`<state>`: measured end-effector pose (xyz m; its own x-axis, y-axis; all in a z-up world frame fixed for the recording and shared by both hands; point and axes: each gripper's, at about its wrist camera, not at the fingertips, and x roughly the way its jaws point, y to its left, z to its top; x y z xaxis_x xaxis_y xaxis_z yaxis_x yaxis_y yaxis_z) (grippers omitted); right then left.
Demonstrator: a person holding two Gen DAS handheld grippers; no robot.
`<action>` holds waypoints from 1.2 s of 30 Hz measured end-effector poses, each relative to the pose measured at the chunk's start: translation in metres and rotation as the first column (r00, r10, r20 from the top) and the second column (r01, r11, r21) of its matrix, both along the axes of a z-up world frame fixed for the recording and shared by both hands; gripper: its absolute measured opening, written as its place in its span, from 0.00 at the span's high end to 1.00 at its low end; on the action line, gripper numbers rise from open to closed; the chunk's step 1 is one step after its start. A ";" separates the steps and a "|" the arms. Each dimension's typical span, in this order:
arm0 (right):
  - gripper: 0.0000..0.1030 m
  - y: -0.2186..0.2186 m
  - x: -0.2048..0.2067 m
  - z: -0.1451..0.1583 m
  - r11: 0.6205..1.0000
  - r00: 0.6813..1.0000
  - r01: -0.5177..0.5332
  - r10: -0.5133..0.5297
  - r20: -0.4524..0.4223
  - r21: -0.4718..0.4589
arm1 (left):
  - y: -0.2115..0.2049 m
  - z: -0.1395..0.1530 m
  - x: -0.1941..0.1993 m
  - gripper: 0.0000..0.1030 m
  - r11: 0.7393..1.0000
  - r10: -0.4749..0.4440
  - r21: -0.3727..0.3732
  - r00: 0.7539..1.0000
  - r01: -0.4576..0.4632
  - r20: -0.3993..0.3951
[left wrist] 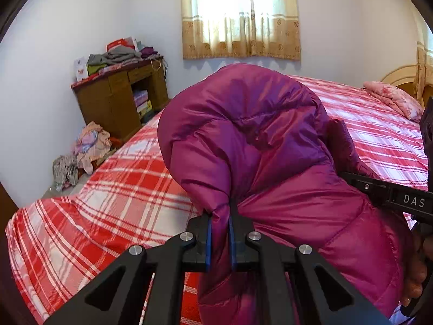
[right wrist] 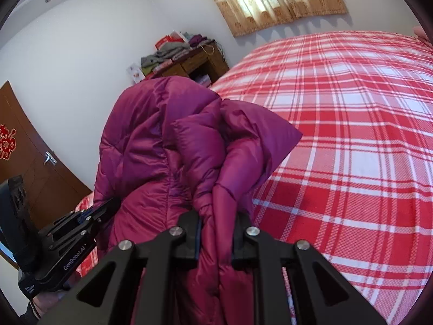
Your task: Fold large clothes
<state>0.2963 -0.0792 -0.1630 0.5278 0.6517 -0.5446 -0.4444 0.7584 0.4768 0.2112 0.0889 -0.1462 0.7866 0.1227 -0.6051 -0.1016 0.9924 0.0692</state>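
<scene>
Clearly the jacket is being carried, not yet folded. The puffy magenta quilted down jacket [left wrist: 257, 140] hangs bunched between the two tools, lifted above the near edge of the bed with the red and white checked blanket [left wrist: 113, 189]; its lower part drops out of view under the cameras, so I cannot tell if any of it touches the blanket.

The left tool [left wrist: 219, 230] has its jaws pressed nearly together, pinching a thin fold of the shiny cloth between the blue pads. The right tool [right wrist: 216, 233] is also closed on the jacket, but on a thicker gathered bundle, so its jaws stand a little further apart. Both tools are near each other, and so the cloth sags in a heap between them.

I judge this step to be the bringing and spreading of the garment. The next move, I think, calls for drawing the two tools apart so the cloth goes tight, then lowering it flat on the free blanket ahead. The smooth fabric looks slippery, so the thin pinch could slide out.
</scene>
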 end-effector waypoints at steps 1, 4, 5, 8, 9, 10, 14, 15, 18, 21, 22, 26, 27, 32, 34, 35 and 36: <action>0.83 0.001 0.001 -0.002 1.000 1.000 -0.001 0.001 -0.005 -0.004 | 0.003 -0.003 0.001 0.91 1.000 0.001 -0.003 1.000 -0.001 -0.004; 0.83 0.004 0.006 -0.009 1.000 1.000 -0.004 0.004 -0.022 -0.018 | 0.009 -0.010 0.003 0.91 1.000 0.003 -0.011 1.000 -0.004 -0.011; 0.83 0.005 0.007 -0.012 1.000 1.000 -0.005 0.004 -0.028 -0.023 | 0.011 -0.013 0.004 0.91 1.000 0.006 -0.014 1.000 -0.006 -0.016; 0.83 0.008 0.006 -0.017 0.999 0.999 -0.004 0.003 -0.042 -0.037 | 0.015 -0.019 0.007 0.90 1.000 0.006 -0.011 1.000 -0.006 -0.026; 0.83 0.009 0.007 -0.019 0.999 0.999 -0.006 0.004 -0.046 -0.042 | 0.014 -0.020 0.008 0.90 1.000 0.005 -0.010 1.000 -0.005 -0.029; 0.83 0.011 0.007 -0.020 0.999 0.999 -0.006 0.004 -0.048 -0.045 | 0.015 -0.021 0.009 0.90 1.000 0.003 -0.008 1.000 -0.003 -0.030; 0.83 0.013 0.005 -0.022 0.999 0.999 -0.007 0.005 -0.050 -0.051 | 0.017 -0.024 0.010 0.90 1.000 0.003 -0.015 1.000 -0.003 -0.029; 0.83 0.014 0.007 -0.023 0.998 0.999 -0.007 0.005 -0.050 -0.054 | 0.019 -0.025 0.011 0.90 1.000 0.003 -0.015 1.000 -0.004 -0.030; 0.83 0.018 0.009 -0.024 0.998 0.999 -0.010 0.006 -0.053 -0.063 | 0.021 -0.028 0.013 0.85 1.000 0.014 -0.008 0.999 -0.014 -0.032; 0.83 0.021 0.007 -0.023 0.997 0.999 -0.011 0.007 -0.054 -0.071 | 0.022 -0.033 0.015 0.78 1.000 0.021 0.002 0.999 -0.021 -0.036; 0.83 0.022 0.007 -0.023 0.997 0.999 -0.011 0.007 -0.054 -0.075 | 0.022 -0.034 0.016 0.75 1.000 0.025 0.005 0.999 -0.025 -0.040; 0.82 0.024 0.008 -0.024 0.996 0.999 -0.008 0.003 -0.053 -0.084 | 0.025 -0.039 0.017 0.63 0.999 0.039 0.004 0.998 -0.038 -0.042; 0.82 0.025 0.008 -0.024 0.996 0.999 -0.005 0.001 -0.053 -0.087 | 0.026 -0.039 0.017 0.60 0.999 0.045 0.006 0.998 -0.045 -0.041; 0.80 0.025 0.009 -0.026 0.996 0.999 0.006 -0.011 -0.054 -0.093 | 0.034 -0.042 0.019 0.38 0.996 0.085 0.004 0.996 -0.084 -0.034; 0.79 0.025 0.010 -0.027 0.995 0.998 0.012 -0.017 -0.055 -0.094 | 0.036 -0.044 0.020 0.34 0.996 0.094 -0.005 0.995 -0.094 -0.034; 0.79 0.025 0.010 -0.028 0.995 0.998 0.015 -0.021 -0.054 -0.096 | 0.037 -0.045 0.020 0.31 0.995 0.097 -0.007 0.995 -0.097 -0.034; 0.78 0.025 0.010 -0.028 0.995 0.998 0.018 -0.023 -0.053 -0.098 | 0.039 -0.046 0.020 0.29 0.995 0.102 -0.010 0.994 -0.102 -0.031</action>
<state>0.3061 -0.0541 -0.1909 0.5086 0.5833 -0.6333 -0.4037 0.8112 0.4230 0.2315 0.1275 -0.1922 0.7515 0.1942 -0.6304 -0.2004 0.9777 0.0624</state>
